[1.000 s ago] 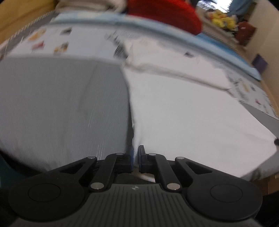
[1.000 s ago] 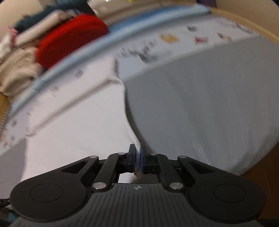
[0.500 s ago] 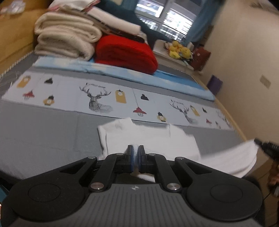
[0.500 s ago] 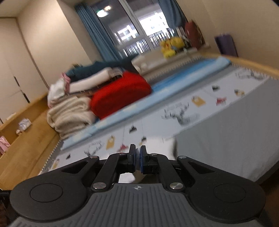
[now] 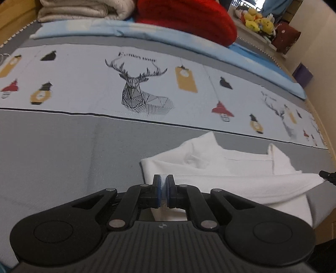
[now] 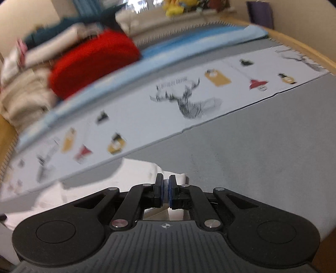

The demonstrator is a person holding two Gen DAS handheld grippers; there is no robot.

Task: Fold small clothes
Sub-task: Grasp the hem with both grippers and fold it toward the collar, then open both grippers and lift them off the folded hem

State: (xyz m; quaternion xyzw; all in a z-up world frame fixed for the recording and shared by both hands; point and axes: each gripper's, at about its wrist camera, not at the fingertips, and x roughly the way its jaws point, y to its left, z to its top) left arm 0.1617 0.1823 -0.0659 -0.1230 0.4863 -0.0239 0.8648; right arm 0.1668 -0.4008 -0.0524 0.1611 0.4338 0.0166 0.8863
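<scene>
A small white garment (image 5: pixel 226 170) lies partly folded on the grey bed cover (image 5: pixel 63 151), with its near edge lifted. My left gripper (image 5: pixel 163 184) is shut on the garment's left corner. My right gripper (image 6: pixel 166 189) is shut on the other corner of the same garment (image 6: pixel 90 182), which spreads to its left, blurred. The tip of the right gripper (image 5: pixel 327 175) shows at the right edge of the left wrist view, holding the stretched edge.
A printed band with deer and lanterns (image 5: pixel 136 88) crosses the bed behind the garment. Further back lie a light blue sheet (image 5: pixel 126 31), a red blanket (image 5: pixel 184 19) and beige folded blankets (image 5: pixel 84 8). The wooden bed edge (image 6: pixel 304 48) runs at the right.
Both grippers have stayed shut on the garment. They lifted it up off the bed and then came down forward, laying the held edge over the rest of the garment.
</scene>
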